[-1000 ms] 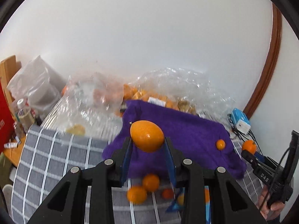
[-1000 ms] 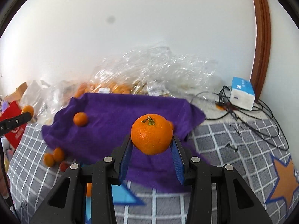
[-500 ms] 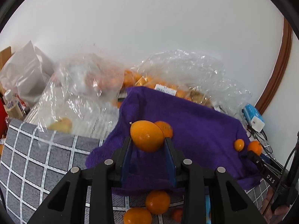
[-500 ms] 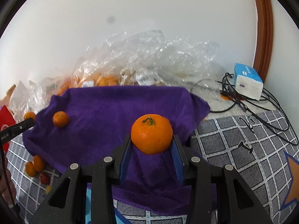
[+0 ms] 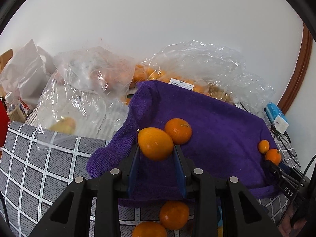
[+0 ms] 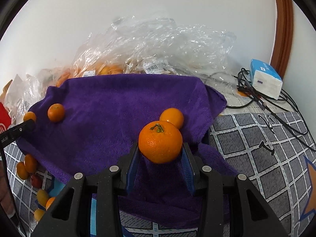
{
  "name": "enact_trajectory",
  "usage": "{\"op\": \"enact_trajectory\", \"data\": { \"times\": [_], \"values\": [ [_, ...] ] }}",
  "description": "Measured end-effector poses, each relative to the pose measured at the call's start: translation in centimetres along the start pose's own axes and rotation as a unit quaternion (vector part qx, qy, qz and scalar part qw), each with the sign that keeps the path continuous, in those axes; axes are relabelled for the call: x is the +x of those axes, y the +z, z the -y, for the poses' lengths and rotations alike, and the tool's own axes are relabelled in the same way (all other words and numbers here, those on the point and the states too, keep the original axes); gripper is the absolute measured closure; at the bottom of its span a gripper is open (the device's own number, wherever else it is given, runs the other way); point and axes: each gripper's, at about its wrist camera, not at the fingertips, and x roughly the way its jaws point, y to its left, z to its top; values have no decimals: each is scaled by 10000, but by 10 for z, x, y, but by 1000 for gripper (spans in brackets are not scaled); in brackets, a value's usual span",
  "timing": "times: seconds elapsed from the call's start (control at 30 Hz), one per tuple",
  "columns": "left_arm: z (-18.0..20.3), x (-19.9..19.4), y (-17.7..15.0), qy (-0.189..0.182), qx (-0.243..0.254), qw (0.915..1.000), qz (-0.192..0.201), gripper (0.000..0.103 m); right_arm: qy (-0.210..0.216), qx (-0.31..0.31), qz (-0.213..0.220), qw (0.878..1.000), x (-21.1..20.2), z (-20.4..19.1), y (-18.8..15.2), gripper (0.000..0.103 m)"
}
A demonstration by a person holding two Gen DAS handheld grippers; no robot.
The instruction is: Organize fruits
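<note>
My left gripper [image 5: 156,154] is shut on a smooth oval orange fruit [image 5: 155,143], held over the left part of a purple towel [image 5: 217,130]. A round tangerine [image 5: 178,131] lies on the towel just behind it. My right gripper [image 6: 160,154] is shut on a tangerine with a green stem [image 6: 160,144], over the towel's [image 6: 110,108] right part. A small orange fruit [image 6: 171,117] lies right behind it. The right gripper's tip and its tangerine [image 5: 273,156] show at the left view's right edge, beside a small kumquat [image 5: 263,146].
Clear plastic bags of fruit [image 5: 189,69] are piled behind the towel against the wall. Several loose fruits lie on the grey checked cloth [image 6: 266,158] at the towel's front left [image 6: 29,165]. A blue-white tissue pack [image 6: 264,79] and cables [image 6: 266,104] sit at the right.
Both grippers moved forward over the purple towel with their fruits still held. The towel and the fruits lying on it now look closer and larger.
</note>
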Motion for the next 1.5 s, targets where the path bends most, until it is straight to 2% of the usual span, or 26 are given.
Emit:
{"op": "enact_trajectory", "data": {
  "times": [0.6, 0.73, 0.8, 1.07, 1.17, 1.3, 1.5],
  "values": [
    [9, 5, -2, 196, 343, 9991, -123, 71, -123, -88, -24, 9999, 2, -3, -1, 61],
    [10, 6, -2, 207, 380, 9990, -127, 71, -96, -70, 23, 9999, -1, -2, -1, 55],
    [10, 5, -2, 173, 382, 9990, -137, 71, -114, -83, 54, 9999, -2, -3, -2, 47],
    [10, 4, -2, 150, 374, 9991, -113, 71, -128, -120, 196, 9997, -10, -5, -1, 38],
    [9, 2, -1, 115, 332, 9993, -95, 71, -125, -28, 270, 9996, -14, -1, -1, 37],
    [8, -1, -1, 106, 279, 9996, -24, 63, -122, 64, 332, 9994, -17, 2, -1, 37],
    [7, -11, 0, 17, 166, 9996, 245, 63, -173, -155, 494, 9985, -29, -5, -1, 37]
  ]
}}
